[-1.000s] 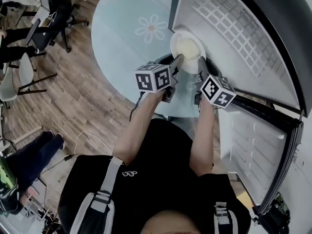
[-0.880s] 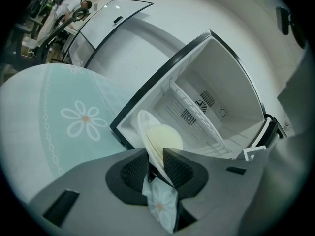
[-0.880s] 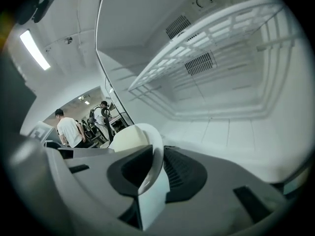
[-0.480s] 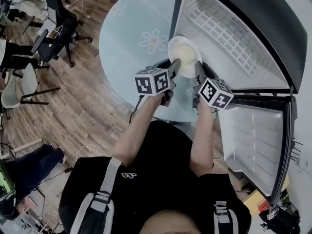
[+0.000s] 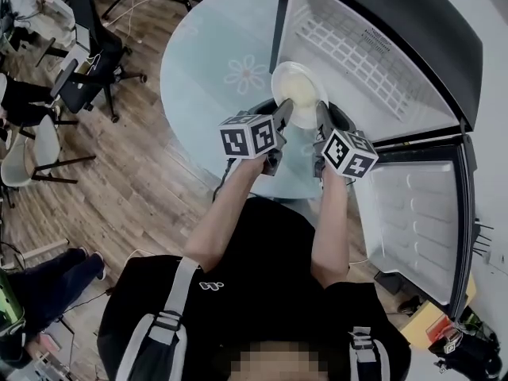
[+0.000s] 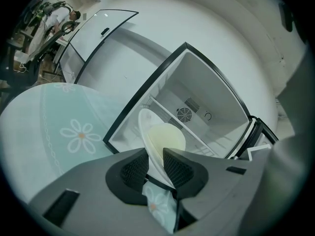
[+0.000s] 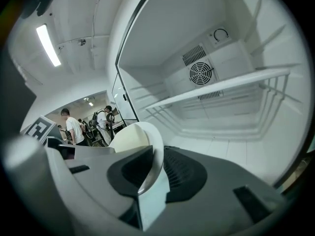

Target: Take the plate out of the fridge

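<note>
A white plate (image 5: 299, 94) with a cream centre hangs at the mouth of the open fridge (image 5: 373, 62), held by both grippers. My left gripper (image 5: 283, 111) is shut on the plate's left rim; in the left gripper view the rim (image 6: 152, 146) passes edge-on between the pads. My right gripper (image 5: 321, 114) is shut on the right rim, and in the right gripper view the plate (image 7: 140, 139) stands between the pads. Behind the plate is the white fridge interior with a wire shelf (image 7: 221, 85) and a fan grille (image 7: 200, 73).
The fridge door (image 5: 413, 221) stands open at the right. A round glass table (image 5: 214, 62) with a flower print lies left of the fridge. Office chairs (image 5: 87, 62) stand on the wooden floor at far left. People stand in the room behind (image 7: 74, 127).
Both grippers keep their hold on the plate. The plate and grippers have drifted slightly down and left in the head view, which has itself shifted to show more of the fridge door.
</note>
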### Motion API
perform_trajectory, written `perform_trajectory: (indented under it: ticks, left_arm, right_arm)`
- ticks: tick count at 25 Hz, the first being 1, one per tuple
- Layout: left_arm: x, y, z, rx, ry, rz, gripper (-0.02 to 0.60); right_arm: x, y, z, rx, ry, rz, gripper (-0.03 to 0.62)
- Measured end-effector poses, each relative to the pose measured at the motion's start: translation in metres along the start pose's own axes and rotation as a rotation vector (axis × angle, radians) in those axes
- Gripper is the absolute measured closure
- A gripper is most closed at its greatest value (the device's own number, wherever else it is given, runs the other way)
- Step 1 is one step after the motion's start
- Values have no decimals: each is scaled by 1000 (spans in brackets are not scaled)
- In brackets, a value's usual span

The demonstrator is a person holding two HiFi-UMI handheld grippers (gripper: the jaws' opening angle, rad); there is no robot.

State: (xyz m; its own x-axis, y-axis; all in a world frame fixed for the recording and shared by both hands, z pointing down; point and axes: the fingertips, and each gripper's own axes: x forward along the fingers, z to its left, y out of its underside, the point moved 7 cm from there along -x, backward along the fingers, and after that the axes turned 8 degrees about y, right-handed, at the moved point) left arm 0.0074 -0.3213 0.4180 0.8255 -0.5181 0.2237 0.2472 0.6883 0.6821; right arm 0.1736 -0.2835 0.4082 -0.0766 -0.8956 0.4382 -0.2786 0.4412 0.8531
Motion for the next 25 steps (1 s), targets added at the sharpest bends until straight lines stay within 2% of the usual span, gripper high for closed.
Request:
perform_trajectory:
  ticks: [9, 19, 25]
  left_arm:
    - [-2, -2, -11, 26, 16, -8, 486]
    - [-1, -4, -8, 19, 37, 1, 488]
    - [-1, -17, 1, 26, 42, -11, 489]
  right_arm:
    - [-9, -4, -2, 9, -3, -17, 519]
    - [-12, -5, 1, 2, 8, -21, 519]
    - [-3, -7, 10, 40, -5, -46, 519]
